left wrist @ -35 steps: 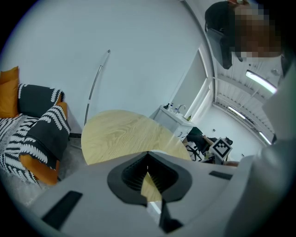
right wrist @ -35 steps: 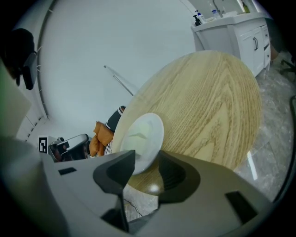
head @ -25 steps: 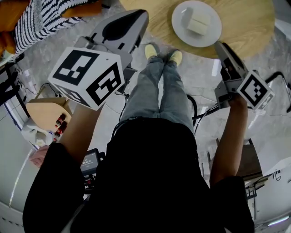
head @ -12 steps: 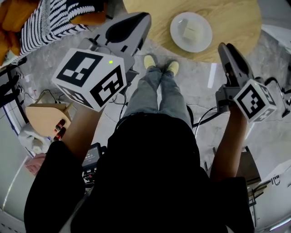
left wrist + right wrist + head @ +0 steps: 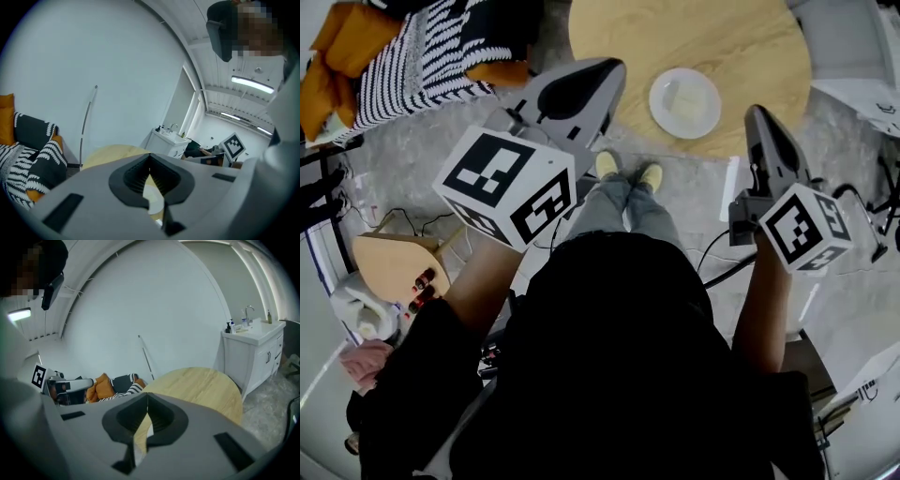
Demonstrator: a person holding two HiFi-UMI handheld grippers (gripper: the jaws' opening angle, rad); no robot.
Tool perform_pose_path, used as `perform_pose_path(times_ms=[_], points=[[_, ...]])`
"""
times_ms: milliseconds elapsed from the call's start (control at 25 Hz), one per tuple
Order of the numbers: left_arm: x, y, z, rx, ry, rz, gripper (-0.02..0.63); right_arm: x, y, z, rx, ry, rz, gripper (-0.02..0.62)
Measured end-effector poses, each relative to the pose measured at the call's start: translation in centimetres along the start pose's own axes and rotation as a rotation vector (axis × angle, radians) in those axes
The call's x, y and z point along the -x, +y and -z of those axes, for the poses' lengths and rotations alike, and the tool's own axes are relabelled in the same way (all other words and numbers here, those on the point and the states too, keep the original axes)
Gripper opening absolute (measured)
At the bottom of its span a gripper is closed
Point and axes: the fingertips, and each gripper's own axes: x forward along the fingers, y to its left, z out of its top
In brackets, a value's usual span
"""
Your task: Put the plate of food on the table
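Nearest to me, my left gripper (image 5: pixel 609 73) has its two fingers pressed together at the tips with nothing between them. My right gripper (image 5: pixel 761 122) has just been closing its fingers, and they now meet at the tips on nothing as well. Both hang over the floor on my side of the table, well apart from the plate. Below them my two yellow shoes (image 5: pixel 626 173) stand just beside the table's near edge. Just past that edge the plate (image 5: pixel 661 111) sits flat on the round wooden table (image 5: pixel 741 42), between my two grippers as I look down, with the pale food (image 5: pixel 682 99) resting on it. I judge the setting-down done, since the plate is on the table and neither gripper touches it. The next move calls only for keeping both grippers clear of the plate's rim so nothing nudges it. I count one plate, one table, two grippers, and what looks like one block of food, though I cannot be sure. Farther off to the left lies a striped cushion (image 5: pixel 441 47), and beyond the table stands one white cabinet (image 5: pixel 253 357) with a sink.
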Motion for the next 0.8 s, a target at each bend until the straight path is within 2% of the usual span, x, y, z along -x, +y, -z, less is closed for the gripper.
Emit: perform_pose_path(times_ms=[160, 400, 800], points=[[0.7, -1.0, -1.6, -0.033, -0.025, 0.007, 0.005, 0.8, 1.6, -2.2, 0.034, -0.045, -0.043, 0.009], [1.2, -1.9, -3.5, -0.045, -0.062, 0.007, 0.005, 1.8, 3.5, -3.1, 0.066, -0.053, -0.076, 0.008], [1.2, -2.2, -5.4, -0.075, -0.11, 0.013, 0.005, 1.8, 4.7, -4.5, 0.057, -0.088, -0.117, 0.008]])
